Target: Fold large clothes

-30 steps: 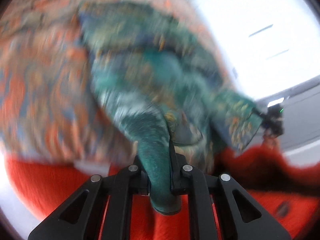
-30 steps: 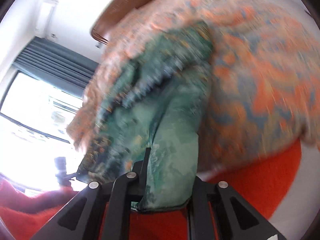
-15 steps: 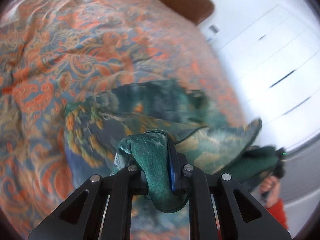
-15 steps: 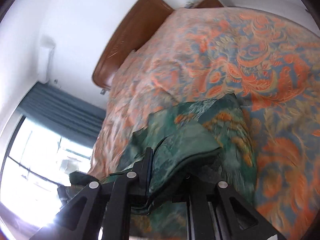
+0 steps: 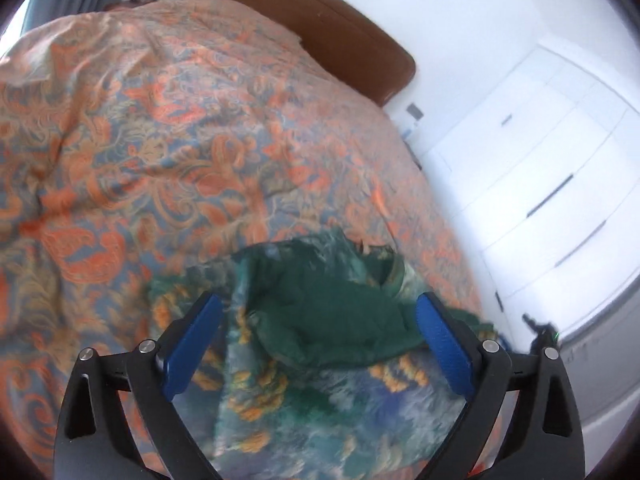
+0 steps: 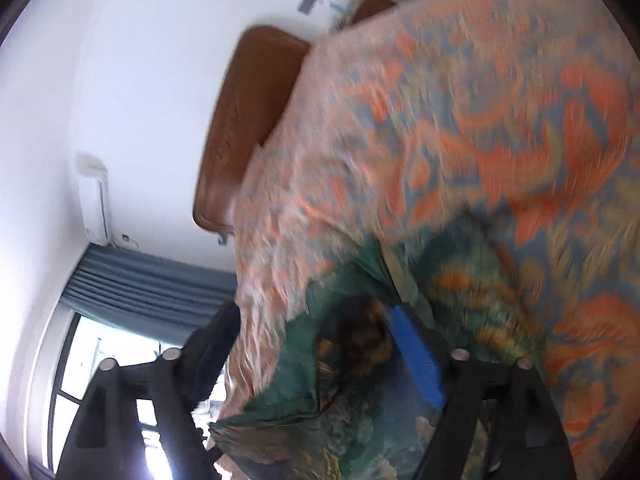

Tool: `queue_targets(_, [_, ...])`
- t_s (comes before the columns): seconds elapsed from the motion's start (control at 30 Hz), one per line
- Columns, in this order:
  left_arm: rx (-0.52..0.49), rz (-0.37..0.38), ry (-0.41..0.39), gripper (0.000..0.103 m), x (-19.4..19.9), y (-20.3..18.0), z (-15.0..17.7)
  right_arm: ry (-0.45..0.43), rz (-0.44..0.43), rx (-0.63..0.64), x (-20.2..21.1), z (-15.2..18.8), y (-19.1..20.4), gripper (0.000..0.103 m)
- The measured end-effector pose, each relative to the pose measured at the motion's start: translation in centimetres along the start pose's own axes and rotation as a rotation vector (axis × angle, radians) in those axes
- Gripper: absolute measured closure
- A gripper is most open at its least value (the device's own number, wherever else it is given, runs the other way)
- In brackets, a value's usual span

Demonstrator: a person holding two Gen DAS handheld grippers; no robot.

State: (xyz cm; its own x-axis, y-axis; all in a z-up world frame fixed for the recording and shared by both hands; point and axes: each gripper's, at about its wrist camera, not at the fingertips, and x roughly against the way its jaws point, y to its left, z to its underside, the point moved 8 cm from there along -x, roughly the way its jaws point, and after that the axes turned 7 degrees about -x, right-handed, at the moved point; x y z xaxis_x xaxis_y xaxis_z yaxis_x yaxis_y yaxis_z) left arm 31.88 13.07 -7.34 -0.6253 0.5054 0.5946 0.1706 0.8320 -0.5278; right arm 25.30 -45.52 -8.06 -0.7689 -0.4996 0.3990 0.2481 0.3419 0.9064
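— What changed?
— Both grippers have let go: the garment [image 5: 328, 320], clamped a second ago, now lies bunched on the bed [image 5: 168, 152].
— Fingers?
— Left gripper [image 5: 316, 340] opening wide, cloth loose between. Right gripper [image 6: 316, 344] opening too, pads off the fabric.

Bright daylight, window [image 6: 100, 360] glare, motion blur, fisheye-bent edges.

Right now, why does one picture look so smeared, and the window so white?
Right wrist view: motion blur streaks the bedspread and green garment; the window is blown out by daylight. Left wrist view: sharper, only the garment near the lens is soft; the fisheye bends the white wardrobe.
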Motion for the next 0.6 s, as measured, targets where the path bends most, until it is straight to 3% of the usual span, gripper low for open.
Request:
queue_targets(0.03, [-0.017, 0.002, 0.031, 0.006, -0.3, 0.3, 0.6, -0.005, 0.017, 0.035, 0.6, -0.4, 0.6, 0.022])
queue_targets(0.17, [-0.095, 0.049, 0.202, 0.006, -2.9, 0.5, 4.6, 0.057, 0.243, 0.305, 0.6, 0.7, 1.1, 0.022])
queue_targets(0.23, [-0.135, 0.016, 0.268, 0.006, -5.1, 0.6, 6.5, 0.134, 0.326, 0.440, -0.3, 2.4, 0.4, 0.022])
queue_targets(0.3, [-0.147, -0.049, 0.275, 0.008, -6.9, 0.7, 6.9, 0.207, 0.412, 0.568, -2.0, 4.4, -0.4, 0.022])
queue_targets(0.33, [-0.135, -0.077, 0.261, 0.020, -8.0, 0.8, 6.7, 0.223, 0.467, 0.637, -3.2, 5.1, -0.8, 0.022])
queue_targets(0.37, [-0.117, -0.081, 0.252, 0.042, -8.7, 0.8, 6.6, 0.214, 0.523, 0.695, -4.4, 5.5, -1.2, 0.022])
queue_targets(0.4, [-0.081, -0.086, 0.247, 0.051, -9.4, 0.9, 6.4, 0.198, 0.556, 0.721, -5.1, 5.7, -1.5, 0.022])
queue_targets(0.43, [-0.035, -0.106, 0.242, 0.082, -9.9, 1.3, 6.2, 0.183, 0.576, 0.733, -5.8, 5.8, -1.7, 0.035])
queue_targets(0.47, [-0.020, -0.117, 0.238, 0.091, -9.9, 1.5, 6.0, 0.175, 0.576, 0.726, -6.7, 5.9, -2.0, 0.049])
queue_targets(0.5, [-0.013, -0.120, 0.232, 0.094, -9.8, 1.5, 5.8, 0.168, 0.595, 0.710, -7.1, 5.8, -2.2, 0.081])
queue_targets(0.6, [-0.061, -0.180, 0.201, 0.096, -8.0, 1.1, 5.0, 0.105, 0.628, 0.692, -6.3, 5.4, -1.5, 0.091])
